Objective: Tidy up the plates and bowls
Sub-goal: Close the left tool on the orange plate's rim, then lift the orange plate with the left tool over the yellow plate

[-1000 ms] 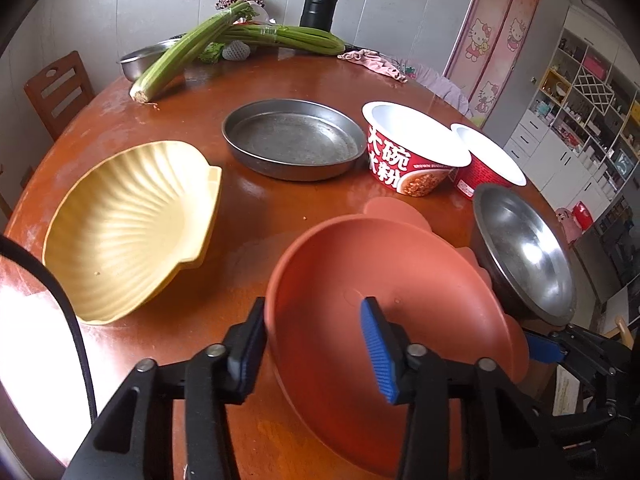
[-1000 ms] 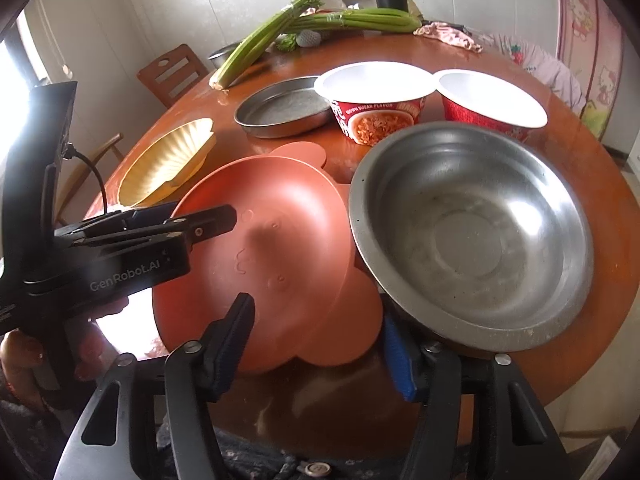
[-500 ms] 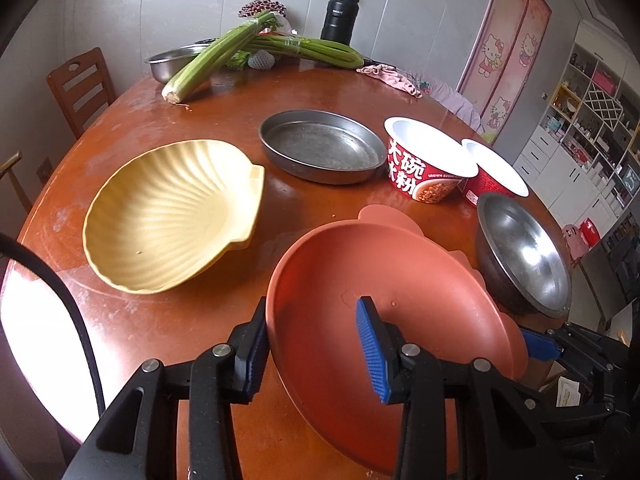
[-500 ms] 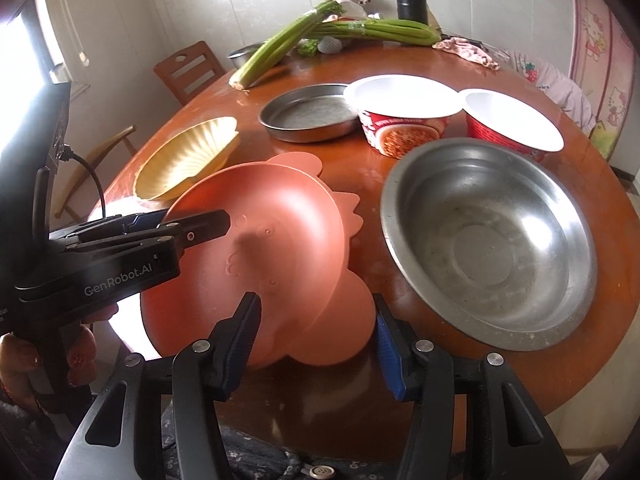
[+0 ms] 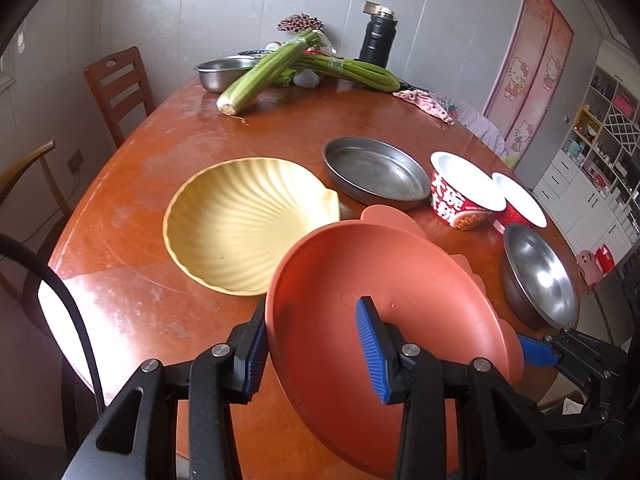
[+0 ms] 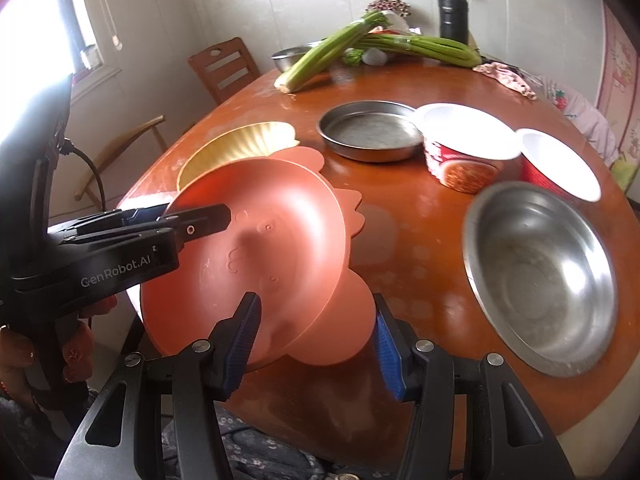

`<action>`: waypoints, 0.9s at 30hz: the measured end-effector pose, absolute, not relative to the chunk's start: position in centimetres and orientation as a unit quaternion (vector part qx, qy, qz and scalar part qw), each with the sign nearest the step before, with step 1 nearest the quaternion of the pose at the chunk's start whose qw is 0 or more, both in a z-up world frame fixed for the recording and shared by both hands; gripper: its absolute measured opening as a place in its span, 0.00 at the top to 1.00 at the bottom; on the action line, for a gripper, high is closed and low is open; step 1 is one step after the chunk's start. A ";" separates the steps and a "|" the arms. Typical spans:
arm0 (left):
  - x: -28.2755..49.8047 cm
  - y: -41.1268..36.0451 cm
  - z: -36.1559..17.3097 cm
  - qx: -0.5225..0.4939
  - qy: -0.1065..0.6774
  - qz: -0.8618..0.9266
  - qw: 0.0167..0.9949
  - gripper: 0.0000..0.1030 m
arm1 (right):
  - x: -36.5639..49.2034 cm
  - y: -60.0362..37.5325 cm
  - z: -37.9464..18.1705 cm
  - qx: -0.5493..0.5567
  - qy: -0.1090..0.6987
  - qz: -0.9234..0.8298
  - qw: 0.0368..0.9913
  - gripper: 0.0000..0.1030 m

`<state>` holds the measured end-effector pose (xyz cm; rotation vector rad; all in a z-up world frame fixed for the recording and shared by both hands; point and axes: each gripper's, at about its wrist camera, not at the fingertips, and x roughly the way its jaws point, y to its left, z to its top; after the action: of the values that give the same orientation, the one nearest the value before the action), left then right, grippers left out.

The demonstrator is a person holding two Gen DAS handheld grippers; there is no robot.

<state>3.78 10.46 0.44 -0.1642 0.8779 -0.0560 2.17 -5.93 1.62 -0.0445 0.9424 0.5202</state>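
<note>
Barely started imo: left tool (image 5: pixel 310 344) is clamped on the orange plate's (image 5: pixel 384 320) rim lower center, right tool (image 6: pixel 316 344) sits apart, other dishes scattered around the desk (image 5: pixel 168 140).

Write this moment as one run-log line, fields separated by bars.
left gripper: shut on orange plate | right gripper: open, astride plate edge | yellow shell plate: on table

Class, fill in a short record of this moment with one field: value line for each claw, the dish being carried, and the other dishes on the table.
left claw: shut on orange plate's rim
right claw: open, straddling plate's near edge
orange plate: tilted, lifted off table
yellow shell dish: beside plate, on table
steel bowl: right of plate
flat steel pan: behind shell dish
</note>
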 end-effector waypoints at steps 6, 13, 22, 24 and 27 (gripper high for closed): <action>4.9 13.0 1.0 -0.090 0.421 0.002 0.903 0.59 | 3.1 -3.6 2.2 -0.030 0.442 0.266 0.856 0.45; 6.4 15.5 1.7 -0.104 0.416 0.023 0.903 0.59 | 5.1 -0.8 2.6 -0.042 0.434 0.281 0.855 0.45; 9.3 17.9 2.6 -0.105 0.420 0.047 0.900 0.59 | 7.2 1.7 4.3 -0.042 0.416 0.295 0.859 0.45; 9.9 18.4 2.8 -0.107 0.420 0.051 0.900 0.59 | 7.5 2.4 4.5 -0.047 0.413 0.296 0.860 0.45; 10.8 19.1 2.8 -0.110 0.420 0.051 0.899 0.59 | 8.0 3.2 4.6 -0.043 0.412 0.296 0.861 0.45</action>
<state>10.84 19.14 2.78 -0.2278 0.8704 0.1059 8.04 3.17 4.56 -0.0906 0.8648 0.6214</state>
